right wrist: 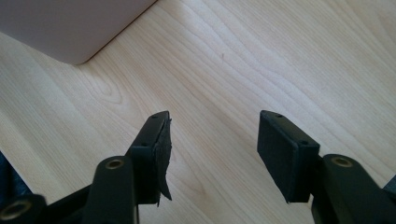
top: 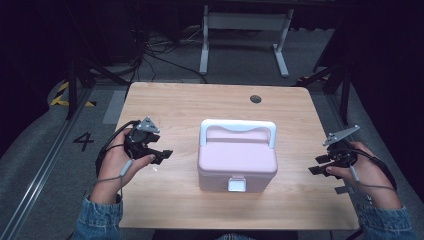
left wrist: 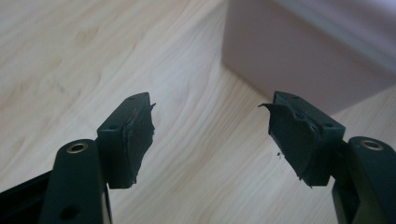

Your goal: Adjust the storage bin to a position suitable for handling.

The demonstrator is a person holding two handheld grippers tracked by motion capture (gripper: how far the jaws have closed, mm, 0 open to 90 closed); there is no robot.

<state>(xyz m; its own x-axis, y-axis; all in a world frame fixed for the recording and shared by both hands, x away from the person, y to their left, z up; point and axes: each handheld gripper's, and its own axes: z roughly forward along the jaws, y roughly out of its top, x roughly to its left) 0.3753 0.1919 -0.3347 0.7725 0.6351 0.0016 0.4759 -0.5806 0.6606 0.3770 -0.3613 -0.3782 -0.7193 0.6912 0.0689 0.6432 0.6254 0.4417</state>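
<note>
1. Left gripper (top: 161, 156): jaws spread wide, nothing between them, touching nothing. Held in the left hand (top: 117, 162) over the left part of the table (top: 170, 100), pointing right toward the box.
2. Left gripper view: left gripper (left wrist: 205, 128) gap showing bare wood; torn black pads (left wrist: 140, 128) on the inner faces; pink box (left wrist: 299, 51) wall at far right, ahead of the tips, apart from them.
3. Right gripper (top: 318, 165): jaws spread wide too, slightly wider than the left pair, empty, touching nothing. Held in the right hand (top: 367, 172) at the right table edge, pointing left toward the box.
4. Right gripper view: right gripper (right wrist: 212, 133) gap showing bare wood; one pad frayed at its lower edge, the other smooth; box corner (right wrist: 70, 23) at top left, well apart from the tips.
5. Pink box (top: 236, 160): middle of the table, slightly toward the near edge, between both grippers, lid down, upright.
6. White handle (top: 237, 127) lying flat along the far side of the lid; white latch (top: 237, 184) on the near face.
7. Count: 2 grippers, 2 hands, 1 box, 1 handle, 1 latch, 1 table, 1 dark round hole (top: 255, 99) in the tabletop near the far edge.
8. Grey triangular plate on top of each gripper, 2 total; denim sleeves at the near edge, 2.
</note>
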